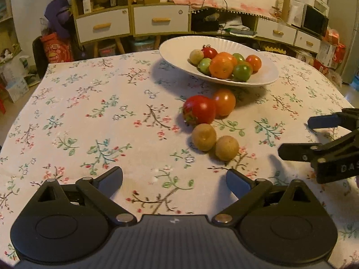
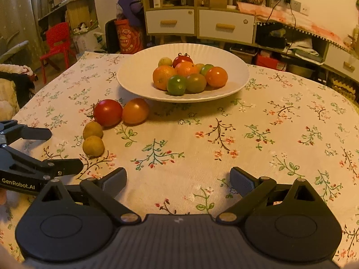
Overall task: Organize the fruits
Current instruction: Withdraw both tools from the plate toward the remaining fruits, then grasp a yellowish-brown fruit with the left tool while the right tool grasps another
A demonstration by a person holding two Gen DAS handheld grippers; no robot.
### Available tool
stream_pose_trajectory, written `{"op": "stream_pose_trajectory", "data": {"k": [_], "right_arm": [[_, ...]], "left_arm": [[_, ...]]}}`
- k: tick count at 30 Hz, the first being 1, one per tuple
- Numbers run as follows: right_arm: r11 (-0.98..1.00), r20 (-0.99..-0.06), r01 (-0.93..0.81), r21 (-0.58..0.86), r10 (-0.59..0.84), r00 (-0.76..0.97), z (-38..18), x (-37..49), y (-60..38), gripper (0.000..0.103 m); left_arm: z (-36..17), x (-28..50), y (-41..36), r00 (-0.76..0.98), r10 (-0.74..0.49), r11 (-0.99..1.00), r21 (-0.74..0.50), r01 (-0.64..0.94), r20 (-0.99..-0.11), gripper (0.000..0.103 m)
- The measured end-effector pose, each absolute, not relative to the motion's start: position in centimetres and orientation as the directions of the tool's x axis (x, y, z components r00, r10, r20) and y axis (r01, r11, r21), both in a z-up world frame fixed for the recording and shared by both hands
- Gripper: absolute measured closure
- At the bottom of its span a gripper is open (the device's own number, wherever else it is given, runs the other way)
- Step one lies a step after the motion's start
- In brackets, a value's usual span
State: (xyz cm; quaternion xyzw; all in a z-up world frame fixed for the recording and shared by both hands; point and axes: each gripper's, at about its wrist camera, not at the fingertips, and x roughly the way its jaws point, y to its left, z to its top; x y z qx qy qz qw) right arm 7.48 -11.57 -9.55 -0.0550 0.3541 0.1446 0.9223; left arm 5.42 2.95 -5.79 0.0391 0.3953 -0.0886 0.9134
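Ahead of both splayed tongs point(image 1: 175, 179), 4 fruits point(image 1: 209, 123)

Woven matt floral cloth point(image 2: 224, 121), glossy ribbed white plate point(image 2: 134, 76), shiny smooth tomato point(image 2: 108, 112), dull rough brown fruit point(image 2: 93, 146), matt black plastic gripper point(image 2: 178, 179).

A cream cotton tablecloth point(image 2: 280, 139) carries a print of brown twigs, green leaves and small pink-red blossoms. On it stands a plain white ribbed plate point(image 2: 134, 76), heaped with orange, green, red and pale yellow-green round fruits. Near the plate lie a glossy red tomato point(image 2: 108, 112) and an orange tomato point(image 2: 135, 111), then two dull tan-brown round fruits point(image 2: 93, 130) point(image 2: 93, 146). The black plastic left gripper point(image 1: 174, 180) and black plastic right gripper point(image 2: 178, 179) both have grey-blue pads point(image 2: 241, 182). Far off, white drawer fronts point(image 2: 225, 25) bear light wooden handles, and a bright red plastic chair point(image 2: 57, 44) stands at the left.
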Motion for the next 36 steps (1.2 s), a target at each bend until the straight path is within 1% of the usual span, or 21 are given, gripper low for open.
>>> {"op": "stream_pose_trajectory", "data": {"k": [7,10,12,15,19,22,24,25,26,27,31,36], "right_arm": [[0.961,-0.668,-0.278,0.006,0.21,0.713,-9.4,8.0,-12.2,0.005],[0.964,-0.673,-0.266,0.002,0.197,0.713,-9.5,8.1,-12.5,0.005],[0.965,-0.676,-0.261,-0.003,0.19,0.712,-9.5,8.2,-12.7,0.005],[0.968,-0.676,-0.251,-0.006,0.181,0.714,-9.5,8.3,-13.0,0.005],[0.972,-0.679,-0.235,-0.01,0.166,0.715,-9.5,8.6,-13.3,0.006],[0.974,-0.68,-0.225,-0.012,0.157,0.716,-9.6,8.6,-13.4,0.005],[0.974,-0.68,-0.228,-0.011,0.16,0.716,-9.6,8.6,-13.5,0.005],[0.973,-0.68,-0.23,-0.013,0.16,0.716,-9.6,8.5,-13.5,0.005],[0.973,-0.68,-0.232,-0.014,0.161,0.716,-9.6,8.5,-13.5,0.005],[0.972,-0.68,-0.235,-0.015,0.162,0.715,-9.6,8.5,-13.4,0.005],[0.971,-0.68,-0.24,-0.015,0.166,0.714,-9.5,8.6,-13.2,0.006],[0.961,-0.677,-0.276,-0.002,0.202,0.708,-9.4,8.7,-12.3,0.009]], "left_arm": [[-5.7,5.1,1.1,0.652,-0.174,0.969,-0.01,0.247,-0.738,0.01],[-5.6,5.4,0.3,0.65,-0.19,0.967,-0.024,0.255,-0.736,0.017],[-5.5,5.6,-0.3,0.652,-0.197,0.966,-0.032,0.256,-0.732,0.026],[-5.3,5.9,-0.7,0.654,-0.211,0.966,-0.054,0.252,-0.726,0.034],[-5.2,6.2,-1.3,0.662,-0.215,0.967,-0.062,0.246,-0.718,0.043],[-5.1,6.3,-1.4,0.668,-0.214,0.969,-0.069,0.237,-0.713,0.054],[-5.0,6.4,-1.5,0.67,-0.219,0.969,-0.075,0.237,-0.71,0.066],[-5.0,6.4,-1.5,0.67,-0.222,0.968,-0.077,0.239,-0.708,0.07],[-5.0,6.4,-1.5,0.67,-0.224,0.967,-0.076,0.242,-0.707,0.08],[-5.0,6.3,-1.5,0.668,-0.229,0.965,-0.077,0.249,-0.708,0.085],[-4.8,5.9,-1.2,0.655,-0.244,0.96,-0.081,0.269,-0.715,0.087],[-4.8,4.8,0.3,0.644,-0.253,0.957,-0.091,0.274,-0.722,0.087]]}}
